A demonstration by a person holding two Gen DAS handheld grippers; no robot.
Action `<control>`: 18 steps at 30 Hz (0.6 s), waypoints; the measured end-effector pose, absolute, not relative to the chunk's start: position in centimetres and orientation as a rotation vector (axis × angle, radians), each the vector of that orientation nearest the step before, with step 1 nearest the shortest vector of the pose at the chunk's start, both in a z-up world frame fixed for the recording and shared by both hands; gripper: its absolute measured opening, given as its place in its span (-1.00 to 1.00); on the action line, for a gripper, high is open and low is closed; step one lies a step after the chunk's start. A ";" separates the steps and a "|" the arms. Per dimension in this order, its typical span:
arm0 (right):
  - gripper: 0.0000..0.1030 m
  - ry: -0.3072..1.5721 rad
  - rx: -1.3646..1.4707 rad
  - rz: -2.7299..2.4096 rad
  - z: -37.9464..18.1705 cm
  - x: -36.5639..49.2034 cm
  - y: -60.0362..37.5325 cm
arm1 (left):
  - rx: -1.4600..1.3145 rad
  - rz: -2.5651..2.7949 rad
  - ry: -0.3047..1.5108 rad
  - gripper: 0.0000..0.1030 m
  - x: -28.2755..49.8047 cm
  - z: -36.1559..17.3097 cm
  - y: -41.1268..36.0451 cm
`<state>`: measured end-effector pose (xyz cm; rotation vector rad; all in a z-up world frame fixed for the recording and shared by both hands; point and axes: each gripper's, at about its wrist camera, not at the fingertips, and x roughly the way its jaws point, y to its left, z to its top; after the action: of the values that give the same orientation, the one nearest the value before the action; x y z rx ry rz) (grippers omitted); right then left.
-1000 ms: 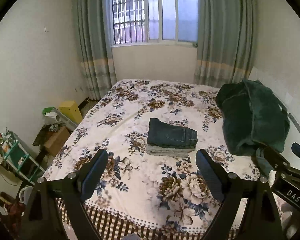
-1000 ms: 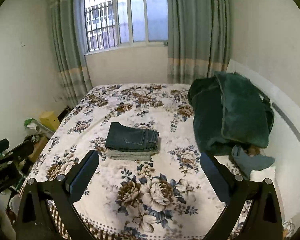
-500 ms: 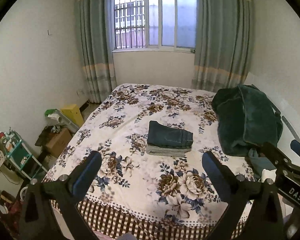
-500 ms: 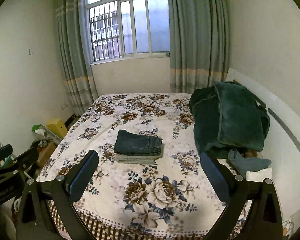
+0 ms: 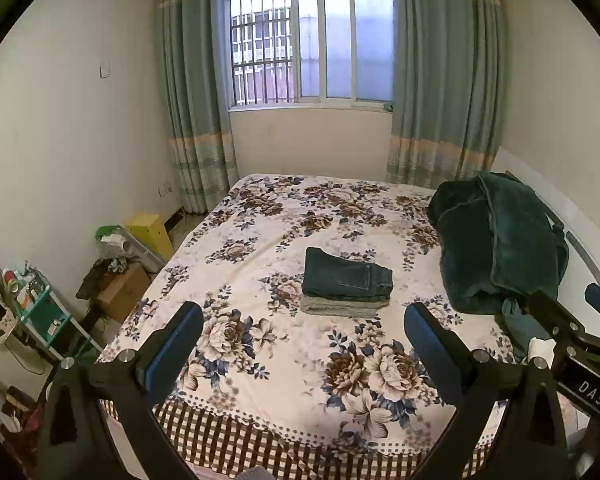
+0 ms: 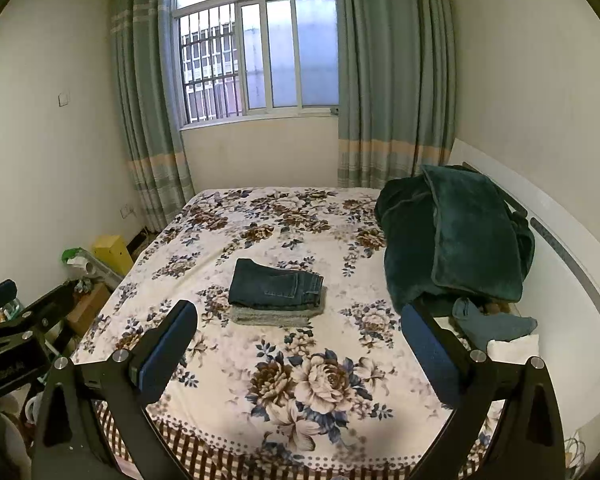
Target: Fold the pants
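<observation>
Dark blue jeans (image 5: 346, 279) lie folded on top of folded grey pants (image 5: 342, 306) in the middle of the floral bed (image 5: 260, 216). The stack also shows in the right wrist view, jeans (image 6: 275, 289) over grey pants (image 6: 276, 315). My left gripper (image 5: 303, 320) is open and empty, held off the bed's near edge, well short of the stack. My right gripper (image 6: 298, 320) is open and empty too, also back from the stack. The right gripper's body shows at the left view's right edge.
A dark green blanket (image 6: 456, 236) is heaped at the bed's right side by the white headboard (image 6: 560, 240), with a blue-grey cloth (image 6: 492, 322) below it. A yellow box (image 5: 150, 232), cardboard box (image 5: 124, 290) and shelf clutter (image 5: 36, 300) stand on the floor left of the bed.
Both grippers have pulled back and up from the bed; the pants stack looks smaller and farther. The stack itself has not moved.
</observation>
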<state>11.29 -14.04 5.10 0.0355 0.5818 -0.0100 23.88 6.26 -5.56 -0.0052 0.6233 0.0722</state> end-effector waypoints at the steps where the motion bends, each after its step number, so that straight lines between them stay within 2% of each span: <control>1: 1.00 0.579 0.037 -0.011 5.2 11.1 -14.0 | -0.005 0.069 0.624 1.00 23.9 -5.5 6.3; 18: 1.00 0.573 0.037 -0.003 5.4 11.2 -14.0 | -0.011 0.072 0.622 1.00 23.2 -5.4 5.8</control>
<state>11.24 -13.99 5.42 0.0373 0.5730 -0.0028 23.20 5.77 -5.42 -0.0106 0.6222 0.0716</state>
